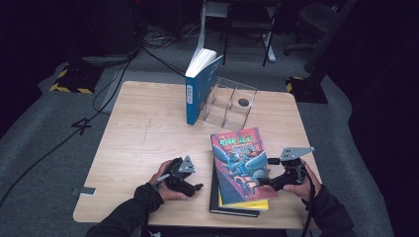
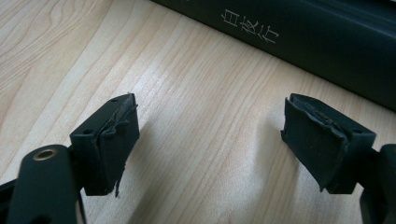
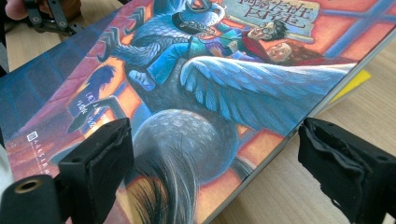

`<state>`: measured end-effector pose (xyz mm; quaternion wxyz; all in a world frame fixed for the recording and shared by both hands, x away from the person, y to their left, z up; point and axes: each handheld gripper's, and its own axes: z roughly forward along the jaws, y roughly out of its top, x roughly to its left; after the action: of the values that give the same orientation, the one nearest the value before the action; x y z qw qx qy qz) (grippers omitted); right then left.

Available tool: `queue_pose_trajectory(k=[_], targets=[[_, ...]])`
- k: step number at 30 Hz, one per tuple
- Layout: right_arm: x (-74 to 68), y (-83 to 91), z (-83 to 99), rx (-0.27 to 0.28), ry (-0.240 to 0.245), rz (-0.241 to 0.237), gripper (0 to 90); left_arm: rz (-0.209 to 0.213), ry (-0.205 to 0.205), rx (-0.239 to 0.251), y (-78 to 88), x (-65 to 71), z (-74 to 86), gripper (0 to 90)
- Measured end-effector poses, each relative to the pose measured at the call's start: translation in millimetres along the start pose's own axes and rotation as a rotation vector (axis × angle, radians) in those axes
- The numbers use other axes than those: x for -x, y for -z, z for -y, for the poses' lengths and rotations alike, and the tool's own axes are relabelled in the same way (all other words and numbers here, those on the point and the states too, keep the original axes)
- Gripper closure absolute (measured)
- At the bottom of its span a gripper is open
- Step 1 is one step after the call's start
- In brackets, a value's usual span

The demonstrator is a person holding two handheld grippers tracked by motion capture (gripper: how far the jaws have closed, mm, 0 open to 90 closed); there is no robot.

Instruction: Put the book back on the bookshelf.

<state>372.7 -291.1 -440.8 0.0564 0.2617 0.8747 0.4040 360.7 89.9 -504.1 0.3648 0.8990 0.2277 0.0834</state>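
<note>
A: What's at the left?
B: The left gripper [image 1: 192, 187] rests low on the table [image 1: 143, 138], jaws spread wide with only bare wood between them; the black book [image 2: 299, 37] lies just beyond.
A: And rightwards?
B: The illustrated book [image 1: 242, 163] tops the stack near the front edge; the right gripper [image 1: 264, 181] straddles its right edge, jaws apart, gripping nothing.

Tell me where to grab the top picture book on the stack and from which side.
Take the picture book by its long right edge, coming in level from the right, where the right gripper already straddles that edge with open jaws. It lies flat on the yellow book and overhangs it there, so one jaw can probably slip underneath.
</note>
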Motion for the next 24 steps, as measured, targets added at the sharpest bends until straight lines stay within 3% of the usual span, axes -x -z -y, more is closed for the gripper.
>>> queue_pose_trajectory(k=[5,13,17,20,24], targets=[[-1.1,8.4,-5.9,0.043,0.016,-0.007,15.2,0.000,0.003,0.000,-1.9,-0.1,-1.9,18.1],[3.5,9.6,-17.5,0.063,0.029,-0.028,15.3,-0.003,0.004,0.000,-4.5,-1.5,-4.8,18.2],[15.3,-1.7,-22.7,0.042,0.006,-0.056,17.9,-0.004,0.008,0.003,-6.6,-3.2,-6.9,18.5],[20.1,-14.1,-25.7,0.008,0.010,-0.051,19.8,-0.007,0.013,0.006,-7.6,-5.3,-8.3,19.6],[23.8,-23.7,-30.0,0.037,0.005,-0.075,29.2,-0.014,0.029,0.016,-9.7,-11.0,-11.0,22.8]])
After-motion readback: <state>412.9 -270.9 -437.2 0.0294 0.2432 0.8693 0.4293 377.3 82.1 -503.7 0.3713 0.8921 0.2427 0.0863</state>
